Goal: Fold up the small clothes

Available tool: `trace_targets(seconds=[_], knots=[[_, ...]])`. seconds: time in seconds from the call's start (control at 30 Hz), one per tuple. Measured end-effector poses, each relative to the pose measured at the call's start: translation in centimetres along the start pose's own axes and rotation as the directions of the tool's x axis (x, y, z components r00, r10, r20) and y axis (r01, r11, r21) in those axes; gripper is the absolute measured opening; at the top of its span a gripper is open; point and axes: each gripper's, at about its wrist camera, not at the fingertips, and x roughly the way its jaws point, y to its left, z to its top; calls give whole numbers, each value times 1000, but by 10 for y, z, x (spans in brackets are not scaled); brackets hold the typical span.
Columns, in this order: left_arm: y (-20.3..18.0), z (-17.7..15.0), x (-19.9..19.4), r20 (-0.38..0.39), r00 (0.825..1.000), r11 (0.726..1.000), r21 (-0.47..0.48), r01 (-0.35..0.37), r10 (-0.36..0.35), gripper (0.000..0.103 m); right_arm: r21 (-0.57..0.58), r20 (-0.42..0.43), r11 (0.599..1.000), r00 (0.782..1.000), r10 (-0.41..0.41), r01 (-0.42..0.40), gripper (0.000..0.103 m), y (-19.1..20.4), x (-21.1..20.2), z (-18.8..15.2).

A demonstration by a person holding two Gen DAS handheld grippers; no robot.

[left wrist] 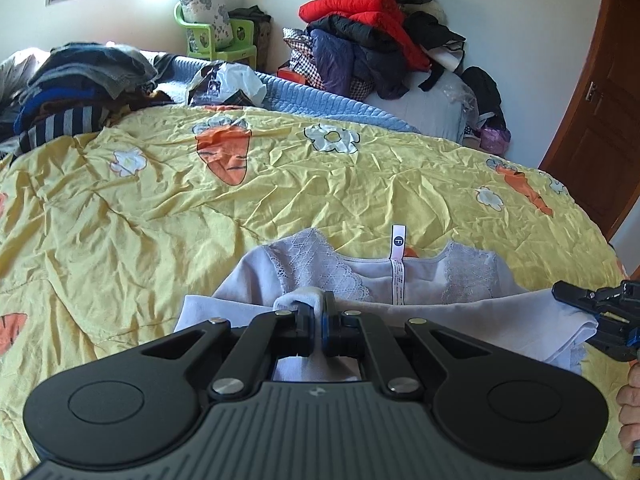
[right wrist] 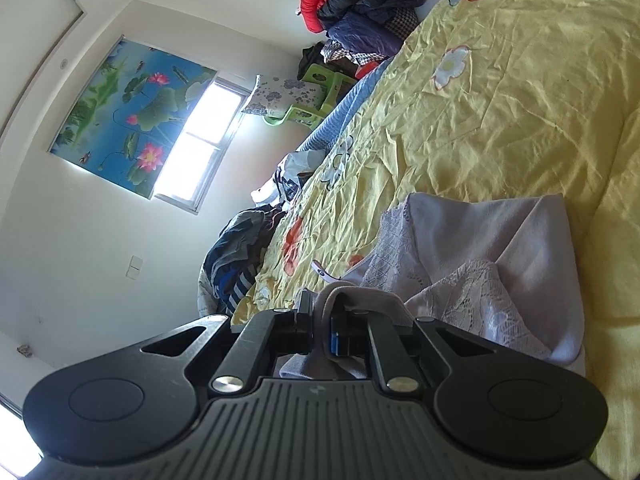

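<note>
Left wrist view: left gripper (left wrist: pixel 318 312) fingers clenched on a fold of the lavender lace-trimmed garment (left wrist: pixel 460 312). Right gripper (right wrist: pixel 322 312) fingers pinch the same garment's edge (right wrist: pixel 352 294). Garment lies half-folded on the yellow carrot-print bedspread (left wrist: pixel 280 184), care label (left wrist: pixel 398 242) upward. Beyond: piled clothes (left wrist: pixel 76 80), green chair (left wrist: pixel 224 36), jackets (left wrist: pixel 368 36).

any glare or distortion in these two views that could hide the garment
Left wrist view: fisheye bends the yellow carrot-print bedspread into a dome, pale lilac lace-trimmed garment evenly lit and sharp. Right wrist view: rolled sideways, bright window blown out, garment still readable.
</note>
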Motion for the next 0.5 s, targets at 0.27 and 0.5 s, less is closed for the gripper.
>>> trace_targets(seconds=[0.27, 0.5], knots=[[14, 12, 23, -45, 998, 996, -79, 29, -33, 4, 47, -21, 999, 1000, -13, 14, 16, -14, 19, 10], [36, 20, 46, -75, 988, 952, -285, 111, -138, 4, 115, 10, 993, 1000, -1, -1, 74, -25, 33, 19]])
